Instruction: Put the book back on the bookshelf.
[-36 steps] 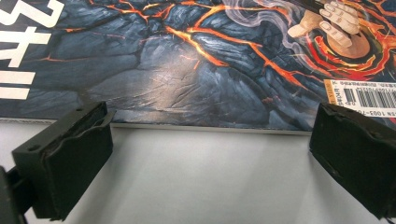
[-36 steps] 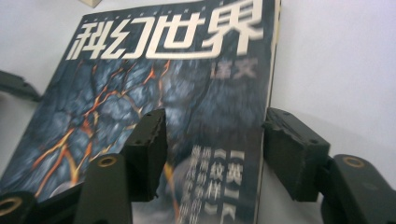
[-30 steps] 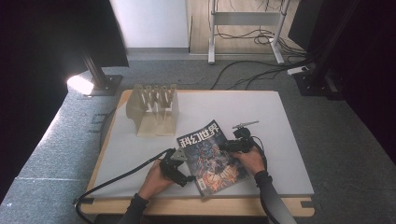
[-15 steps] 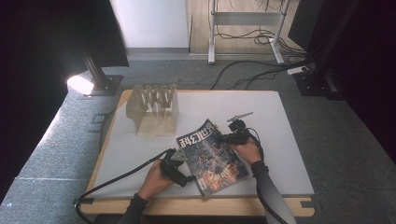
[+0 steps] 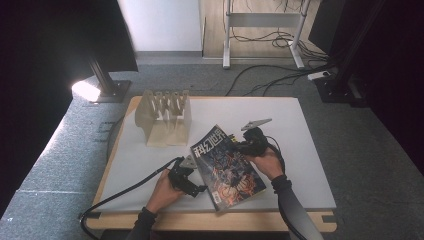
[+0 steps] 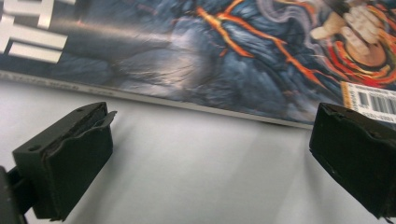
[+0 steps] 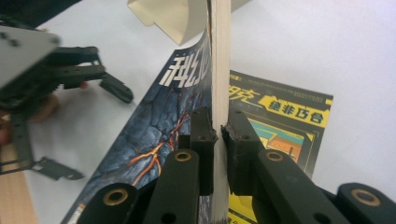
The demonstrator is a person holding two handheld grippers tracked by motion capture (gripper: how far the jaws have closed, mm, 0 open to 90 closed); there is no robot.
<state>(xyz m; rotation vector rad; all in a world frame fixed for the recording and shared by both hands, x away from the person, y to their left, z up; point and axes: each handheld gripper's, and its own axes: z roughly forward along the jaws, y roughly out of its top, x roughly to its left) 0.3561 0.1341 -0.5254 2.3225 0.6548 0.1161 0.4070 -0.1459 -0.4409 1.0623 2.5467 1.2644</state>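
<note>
A magazine (image 5: 227, 167) with a dark blue and orange cover lies near the table's front edge. My right gripper (image 7: 219, 126) is shut on its right-hand edge and holds that thick edge (image 7: 219, 56) raised off the table; in the high view this gripper (image 5: 241, 146) is at the magazine's upper right. A yellow printed page (image 7: 280, 121) lies flat beneath the raised edge. My left gripper (image 6: 215, 121) stands open on the white mat, its jaws wide apart just short of the magazine's spine (image 6: 187, 105). It rests at the magazine's left side (image 5: 196, 176), gripping nothing.
A pale wooden slotted rack (image 5: 165, 117) stands at the back left of the white mat (image 5: 300, 130). The wooden table edge (image 5: 210, 221) runs close in front of the magazine. Black cables trail from both grippers.
My right gripper has closed on the magazine's right edge and lifted it, so the cover now tilts up. The left gripper has stayed where it was.
</note>
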